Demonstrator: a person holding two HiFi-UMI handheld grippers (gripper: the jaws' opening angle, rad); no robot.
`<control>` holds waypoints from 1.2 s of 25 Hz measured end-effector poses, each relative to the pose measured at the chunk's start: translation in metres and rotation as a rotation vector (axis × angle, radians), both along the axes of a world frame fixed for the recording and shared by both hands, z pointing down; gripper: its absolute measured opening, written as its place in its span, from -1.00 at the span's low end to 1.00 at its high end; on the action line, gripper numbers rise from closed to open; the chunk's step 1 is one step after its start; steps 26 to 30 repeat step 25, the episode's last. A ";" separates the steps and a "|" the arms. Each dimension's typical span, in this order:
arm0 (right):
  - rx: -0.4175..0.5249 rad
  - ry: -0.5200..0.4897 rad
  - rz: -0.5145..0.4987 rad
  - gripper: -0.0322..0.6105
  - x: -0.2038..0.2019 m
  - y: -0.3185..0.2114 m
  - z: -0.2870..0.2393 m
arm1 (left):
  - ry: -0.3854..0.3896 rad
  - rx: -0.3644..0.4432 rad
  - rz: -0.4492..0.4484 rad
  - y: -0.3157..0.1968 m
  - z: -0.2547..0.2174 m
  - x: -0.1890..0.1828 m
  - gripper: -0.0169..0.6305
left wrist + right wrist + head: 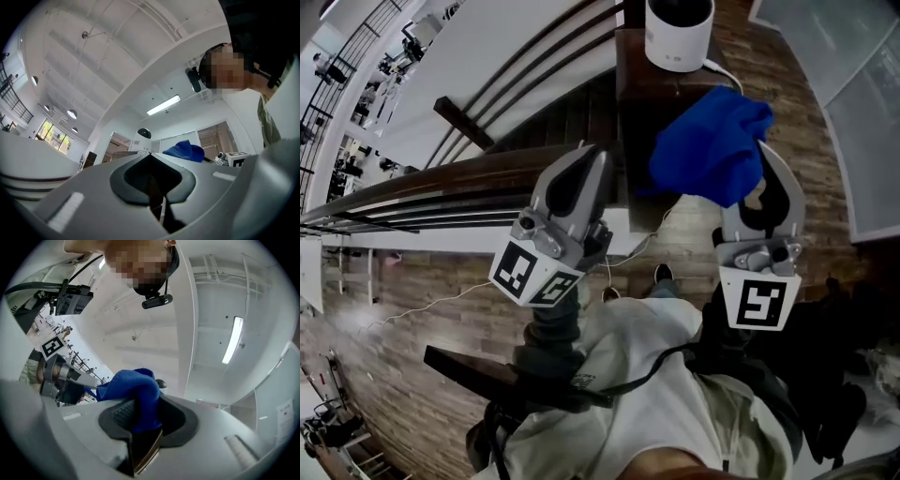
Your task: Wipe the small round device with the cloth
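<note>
Blue crumpled cloth [712, 155] pinched between jaws of right gripper [143, 404]. Small round white device [679, 33] upright on dark wooden stand [637, 94], ahead of right fingertips, slightly leftward, cloth edge near but apart. Left gripper [151, 154] jaws pressed together, empty, roughly as far from device.

Left gripper [594, 156]: centre-left of the head view, tilted up and to the right, jaws pressed together with nothing between them. Right gripper [761, 157]: right of centre, level with the other and well apart from it, pointing up-frame, jaws clamped on a bunched blue cloth [712, 141] that covers the tips.
</note>
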State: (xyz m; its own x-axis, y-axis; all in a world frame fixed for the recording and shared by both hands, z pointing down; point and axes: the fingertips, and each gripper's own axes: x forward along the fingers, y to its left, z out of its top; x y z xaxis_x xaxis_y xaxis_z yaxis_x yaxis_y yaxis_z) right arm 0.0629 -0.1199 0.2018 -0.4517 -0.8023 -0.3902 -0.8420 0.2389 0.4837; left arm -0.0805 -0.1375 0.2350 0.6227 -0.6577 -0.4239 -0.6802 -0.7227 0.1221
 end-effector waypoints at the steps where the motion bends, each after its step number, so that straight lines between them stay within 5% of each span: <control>1: -0.002 -0.003 0.002 -0.56 0.001 0.001 0.001 | 0.007 -0.007 -0.006 0.000 0.002 -0.002 -0.95; 30: 0.004 -0.008 -0.085 -0.56 0.002 0.007 0.006 | 0.021 -0.044 -0.022 -0.004 0.011 0.011 -0.95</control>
